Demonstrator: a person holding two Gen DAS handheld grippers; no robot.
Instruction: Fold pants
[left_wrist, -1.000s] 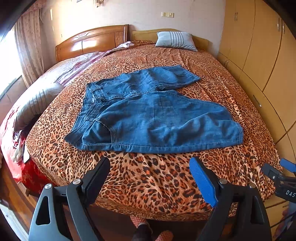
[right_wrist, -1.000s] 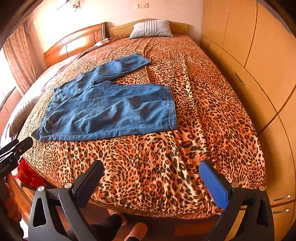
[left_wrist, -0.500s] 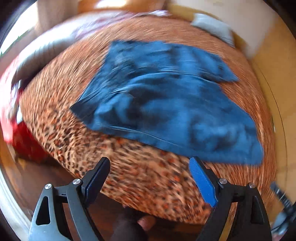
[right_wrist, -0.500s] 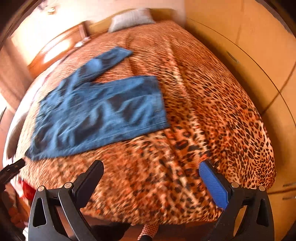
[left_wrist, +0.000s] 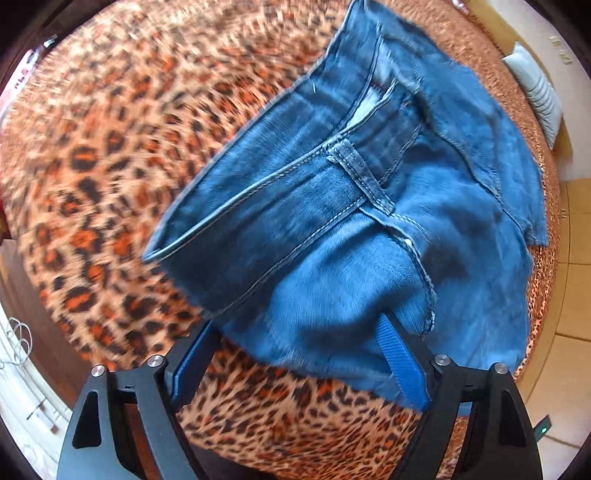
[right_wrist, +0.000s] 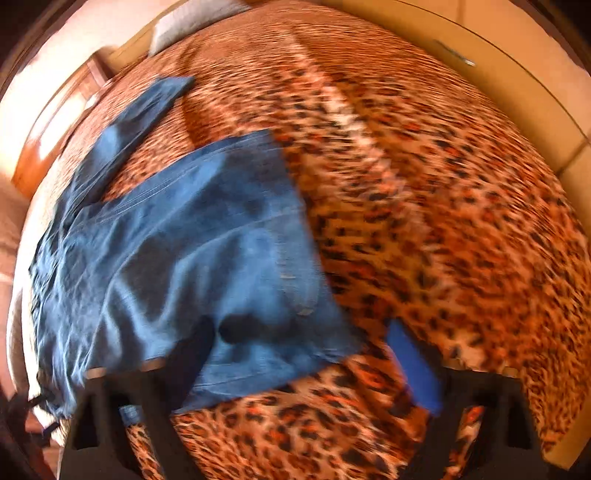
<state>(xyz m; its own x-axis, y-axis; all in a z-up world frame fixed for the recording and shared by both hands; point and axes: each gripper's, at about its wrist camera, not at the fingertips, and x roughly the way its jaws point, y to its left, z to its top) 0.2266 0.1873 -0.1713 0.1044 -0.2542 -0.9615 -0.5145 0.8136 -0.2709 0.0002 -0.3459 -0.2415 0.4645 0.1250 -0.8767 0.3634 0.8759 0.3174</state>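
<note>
Blue denim pants (left_wrist: 351, 206) lie flat on the leopard-print bedspread (left_wrist: 92, 155). In the left wrist view my left gripper (left_wrist: 299, 365) is open, close over the waistband corner, with the near edge of the denim between its fingers. In the right wrist view, which is blurred, the pants (right_wrist: 192, 251) spread to the left and my right gripper (right_wrist: 303, 365) is open over the hem corner of the near leg. Neither gripper is closed on the cloth.
A grey striped pillow (left_wrist: 539, 92) lies at the head of the bed. Wooden wardrobe doors (right_wrist: 480, 74) run along the bed's right side. A wooden headboard (right_wrist: 44, 140) stands at the far end. The bed's near edge drops to the floor below both grippers.
Both grippers have moved forward and down from beyond the bed's edge to the pants: the left to the waistband corner, the right to the hem corner. Both stay open.
</note>
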